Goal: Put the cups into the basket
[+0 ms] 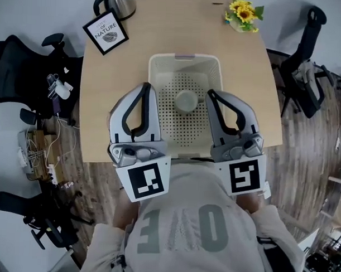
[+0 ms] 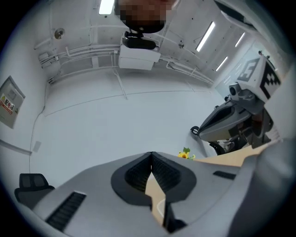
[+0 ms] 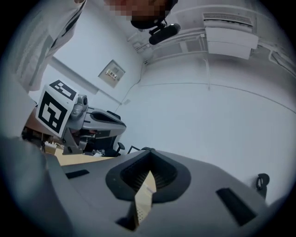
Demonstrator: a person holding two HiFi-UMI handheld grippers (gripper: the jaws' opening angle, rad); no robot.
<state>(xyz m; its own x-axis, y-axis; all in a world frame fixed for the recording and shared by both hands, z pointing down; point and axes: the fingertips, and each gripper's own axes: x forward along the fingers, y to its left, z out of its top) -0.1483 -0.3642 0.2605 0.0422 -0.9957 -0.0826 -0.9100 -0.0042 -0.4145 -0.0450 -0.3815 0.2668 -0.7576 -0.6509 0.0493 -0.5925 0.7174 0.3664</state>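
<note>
One cup [image 1: 186, 101] was seen inside the cream basket [image 1: 157, 65], which was placed in the middle of the wooden table [image 1: 104, 108]. The left tongs [image 1: 149, 85] and the right tongs [image 1: 209, 93] were held over the basket's sides, one at each side of the cup. Both were clenched tip to tip, with nothing gripped between them.

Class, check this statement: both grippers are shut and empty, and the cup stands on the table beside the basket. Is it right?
Not quite. The head view shows the cup inside the basket, not on the table beside it. The rest holds: the left gripper and the right gripper are both shut and empty.
</note>
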